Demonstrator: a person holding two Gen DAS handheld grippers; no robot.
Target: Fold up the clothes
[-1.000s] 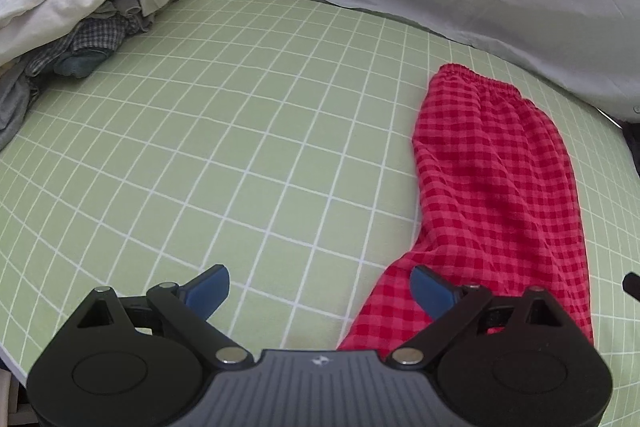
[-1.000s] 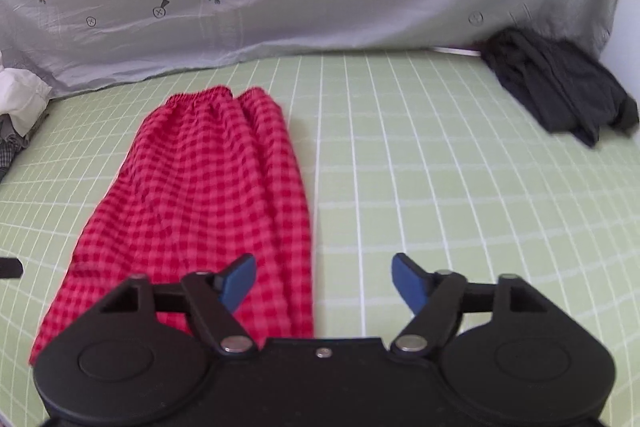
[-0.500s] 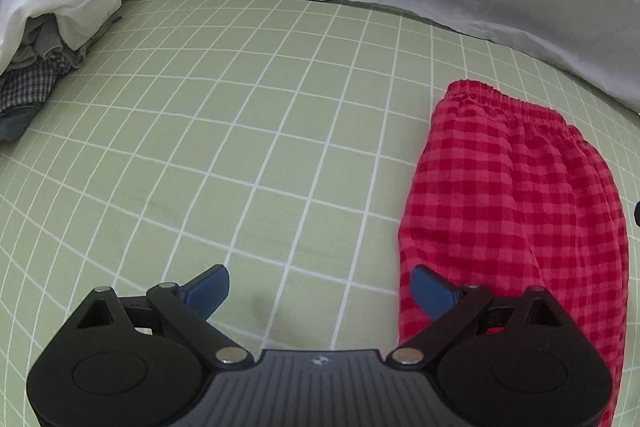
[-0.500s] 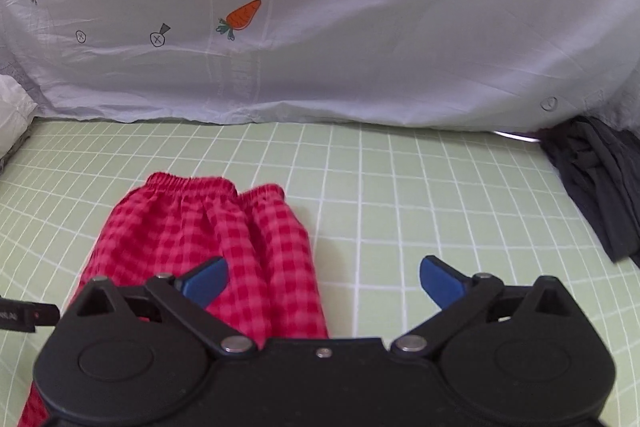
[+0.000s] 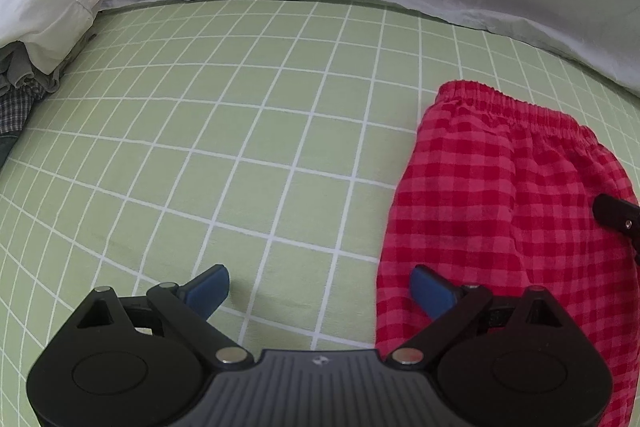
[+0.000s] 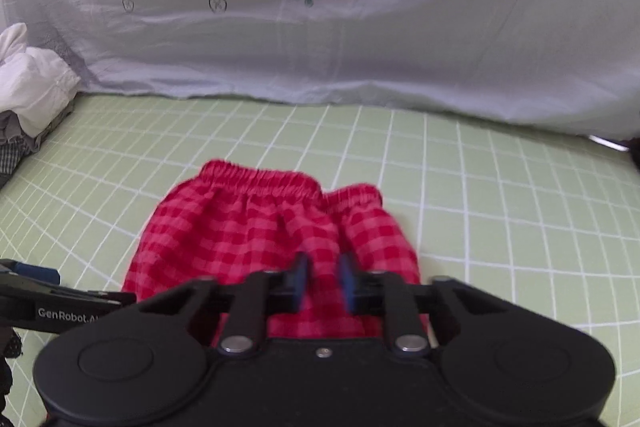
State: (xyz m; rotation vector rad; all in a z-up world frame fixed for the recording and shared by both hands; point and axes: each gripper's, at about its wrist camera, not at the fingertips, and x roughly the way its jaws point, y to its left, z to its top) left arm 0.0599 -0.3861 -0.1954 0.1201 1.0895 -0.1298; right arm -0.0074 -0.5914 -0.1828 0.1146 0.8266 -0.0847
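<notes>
Red checked trousers (image 5: 500, 195) lie flat on the green grid sheet, elastic waistband at the far end; they also show in the right wrist view (image 6: 260, 227). My left gripper (image 5: 320, 291) is open, its right finger over the trousers' left edge, its left finger over bare sheet. My right gripper (image 6: 323, 285) hovers over the middle of the trousers near the waistband, its jaws nearly closed with a narrow gap; whether fabric is pinched cannot be told. The left gripper's body shows at the left of the right wrist view (image 6: 48, 301).
A pile of white and grey clothes (image 5: 36, 39) sits at the far left, also in the right wrist view (image 6: 28, 95). A grey carrot-print sheet (image 6: 320, 27) hangs along the far edge. A dark garment (image 6: 634, 151) peeks in at the right.
Both grippers have moved forward toward the waistband. My right gripper's jaws have gone from wide open to nearly closed over the trousers. My left gripper stays open.
</notes>
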